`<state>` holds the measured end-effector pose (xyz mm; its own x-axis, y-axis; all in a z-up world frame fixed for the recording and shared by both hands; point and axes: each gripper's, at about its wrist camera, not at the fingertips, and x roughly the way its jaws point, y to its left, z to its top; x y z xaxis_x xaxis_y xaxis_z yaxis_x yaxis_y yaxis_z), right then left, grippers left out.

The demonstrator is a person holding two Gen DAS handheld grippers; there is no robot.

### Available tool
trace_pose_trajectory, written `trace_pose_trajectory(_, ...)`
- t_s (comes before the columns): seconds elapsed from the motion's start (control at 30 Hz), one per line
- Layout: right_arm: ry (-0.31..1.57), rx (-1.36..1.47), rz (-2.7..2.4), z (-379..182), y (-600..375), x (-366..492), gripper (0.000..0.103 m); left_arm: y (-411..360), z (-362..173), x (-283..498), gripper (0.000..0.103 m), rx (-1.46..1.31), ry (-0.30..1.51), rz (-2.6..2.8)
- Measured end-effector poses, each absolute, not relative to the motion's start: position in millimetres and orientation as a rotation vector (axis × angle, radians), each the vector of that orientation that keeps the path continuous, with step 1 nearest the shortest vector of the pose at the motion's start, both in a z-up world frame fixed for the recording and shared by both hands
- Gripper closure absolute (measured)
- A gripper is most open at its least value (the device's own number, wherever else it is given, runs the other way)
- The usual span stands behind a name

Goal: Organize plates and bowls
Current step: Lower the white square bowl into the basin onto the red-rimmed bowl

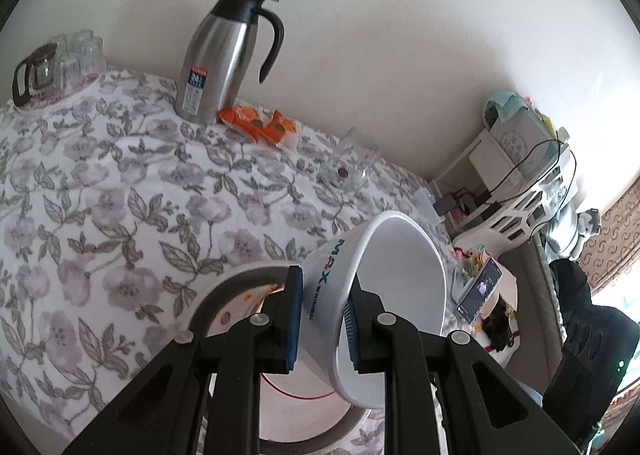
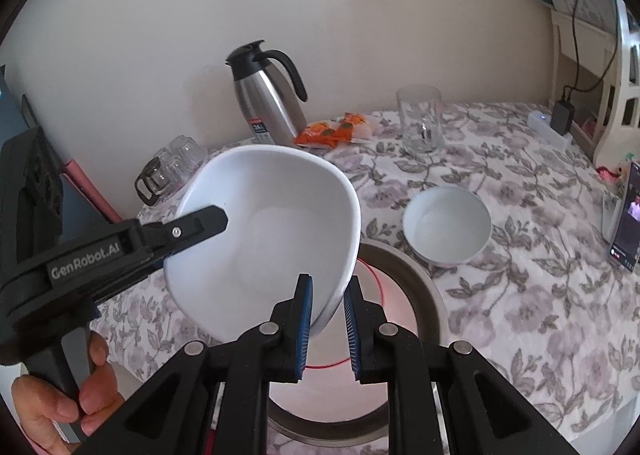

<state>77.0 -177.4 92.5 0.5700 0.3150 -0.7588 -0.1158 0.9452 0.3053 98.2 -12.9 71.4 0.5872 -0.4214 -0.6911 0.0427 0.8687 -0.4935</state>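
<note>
Tabletop (image 2: 520, 295): covered in a floral cloth, it fills the lower half of both views and carries everything.
Plate (image 2: 416, 287): a wide grey-rimmed plate with a red ring and pinkish centre lies flat at lower centre, directly beneath the held bowl; this looks like the base of the stack.
Held bowl (image 2: 272, 231): a large white bowl with blue lettering on its outer wall, tilted steeply at centre frame and lifted above the plate.
Left gripper (image 1: 322, 319): clamped on the bowl's wall, one pad outside on the lettering and one inside; in the right wrist view it enters from the left edge, with the person's hand (image 2: 60, 391) on its handle at lower left.
Right gripper (image 2: 328, 329): pinched on the bowl's near rim at lower centre, one pad each side of the wall.
Second bowl (image 2: 446, 229): smaller and white, upright on the cloth at centre right, just beyond the plate, untouched.
Step in hand, as I judge it: setting the large bowl onto the plate.
Doing it well: level the bowl before lowering, centre it over the red ring, bring both grips down together so neither twists the rim, and release only once the base sits flat.
Risk: the smooth wall may slip if one grip lets go first.
</note>
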Motion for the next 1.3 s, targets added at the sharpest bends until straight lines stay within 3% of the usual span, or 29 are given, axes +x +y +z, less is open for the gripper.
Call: trace_pose_trajectory(1.3, 1.137, 0.219, 0.238, 36.3, -179.2, 96.3, 0.083, -32.6, 5.9, 116.2, 0.083, -0.382, 1.206, -0.176)
